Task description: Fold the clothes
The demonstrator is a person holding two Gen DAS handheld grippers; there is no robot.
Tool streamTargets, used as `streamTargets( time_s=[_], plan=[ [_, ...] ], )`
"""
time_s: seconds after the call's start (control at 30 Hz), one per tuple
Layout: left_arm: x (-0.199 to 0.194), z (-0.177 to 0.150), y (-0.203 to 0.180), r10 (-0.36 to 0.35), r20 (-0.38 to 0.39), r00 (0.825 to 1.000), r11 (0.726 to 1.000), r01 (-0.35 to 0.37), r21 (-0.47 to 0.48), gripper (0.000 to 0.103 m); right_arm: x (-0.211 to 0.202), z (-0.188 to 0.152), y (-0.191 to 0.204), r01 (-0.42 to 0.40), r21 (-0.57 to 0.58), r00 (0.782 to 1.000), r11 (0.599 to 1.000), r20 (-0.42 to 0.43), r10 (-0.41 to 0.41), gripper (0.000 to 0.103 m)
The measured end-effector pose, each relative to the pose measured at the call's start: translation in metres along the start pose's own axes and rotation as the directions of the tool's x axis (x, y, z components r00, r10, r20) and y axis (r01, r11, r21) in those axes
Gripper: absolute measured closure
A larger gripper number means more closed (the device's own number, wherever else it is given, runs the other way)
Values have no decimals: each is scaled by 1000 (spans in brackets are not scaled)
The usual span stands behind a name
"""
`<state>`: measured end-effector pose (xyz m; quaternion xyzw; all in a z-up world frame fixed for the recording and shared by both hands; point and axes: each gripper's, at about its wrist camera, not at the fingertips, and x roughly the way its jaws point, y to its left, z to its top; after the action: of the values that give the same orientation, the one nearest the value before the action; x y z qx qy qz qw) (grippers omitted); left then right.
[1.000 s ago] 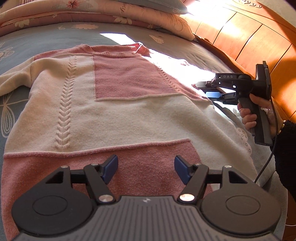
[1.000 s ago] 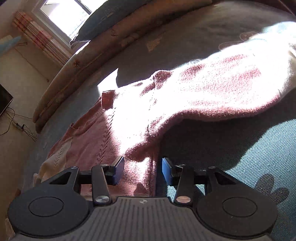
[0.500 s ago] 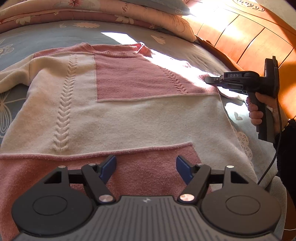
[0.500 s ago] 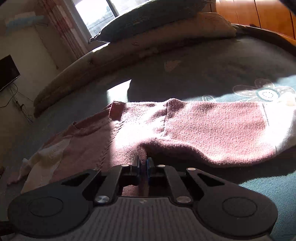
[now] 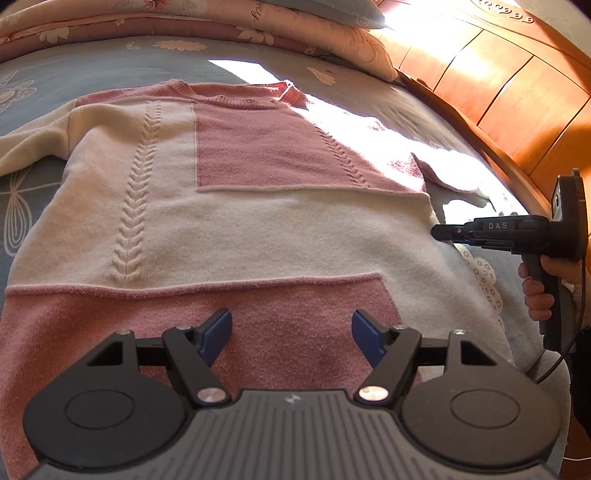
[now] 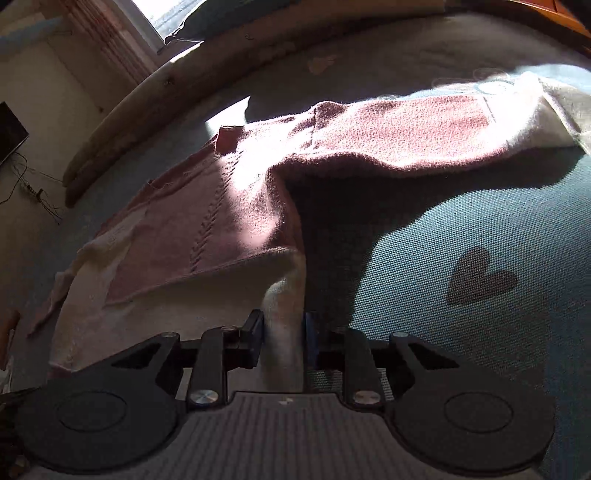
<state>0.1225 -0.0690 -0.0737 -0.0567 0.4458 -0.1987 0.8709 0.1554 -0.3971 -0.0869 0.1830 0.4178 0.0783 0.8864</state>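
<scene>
Left gripper (image 5: 291,332): blue pads well apart, nothing btwn them. It hangs over the pink hem band of the sweater (image 5: 236,221); from the left wrist view can't tell if the tips touch the knit or just hover.

Right gripper (image 6: 283,339): fingers clamped on a pinched-up fold of the sweater's cream side edge (image 6: 284,314). Cloth fills the narrow gap, pads press it from both sides, and the fabric rises in a small ridge from the jaws toward the armpit. In the left wrist view the same gripper (image 5: 443,233) shows side-on at the sweater's right edge, held by a hand (image 5: 537,291) in a dark sleeve; its tips look closed there, but the grip point is hidden behind the black body.

Sweater lies flat, front up, on the bed (image 5: 110,62), neck toward the rolled quilt (image 5: 221,22), hem nearest the left gripper. Pink/cream blocks, cable rib down the left part. One sleeve (image 6: 424,129) stretches sideways across the blue-grey sheet toward the wooden headboard (image 5: 517,92).

Hard to see: strong sun patch blows out the sleeve and shoulder in the left wrist view; right wrist view is mostly in deep shadow, so the sheet under the lifted fold is unreadable. Other sleeve cut off at frame left. Hem's near edge hidden under the left gripper body. Cable (image 5: 569,350) from the right gripper runs out of frame.
</scene>
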Motion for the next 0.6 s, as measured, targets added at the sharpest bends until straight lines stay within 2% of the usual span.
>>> streamTargets(
  time_s=[0.13, 0.2, 0.27, 0.4, 0.5, 0.6],
  plan=[
    [-6, -3, -3, 23, -7, 1000, 1000, -23, 16, 32, -14, -6, 5, 67, -16, 997, 998, 37, -67, 92],
    [-11, -2, -3, 21, 7, 1000, 999, -21, 30, 32, -23, -6, 13, 81, -35, 995, 996, 55, -79, 86],
    [-14, 2, -5, 22, 28, 999, 999, -23, 44, 31, -33, -5, 27, 65, -61, 995, 996, 78, -60, 86],
    [-4, 8, -13, 3, 46, 999, 998, -6, 69, 28, -29, -10, 63, -69, -98, 996, 993, 56, 74, 71],
    [7, 0, -20, -7, 17, 1000, 995, 5, 98, 28, -11, -25, 84, -71, -134, 997, 988, 14, 74, 71],
    [9, -18, -25, 2, 5, 1000, 991, -3, 137, 24, -9, -46, 77, -42, -132, 999, 990, -4, 42, 71]
  ],
)
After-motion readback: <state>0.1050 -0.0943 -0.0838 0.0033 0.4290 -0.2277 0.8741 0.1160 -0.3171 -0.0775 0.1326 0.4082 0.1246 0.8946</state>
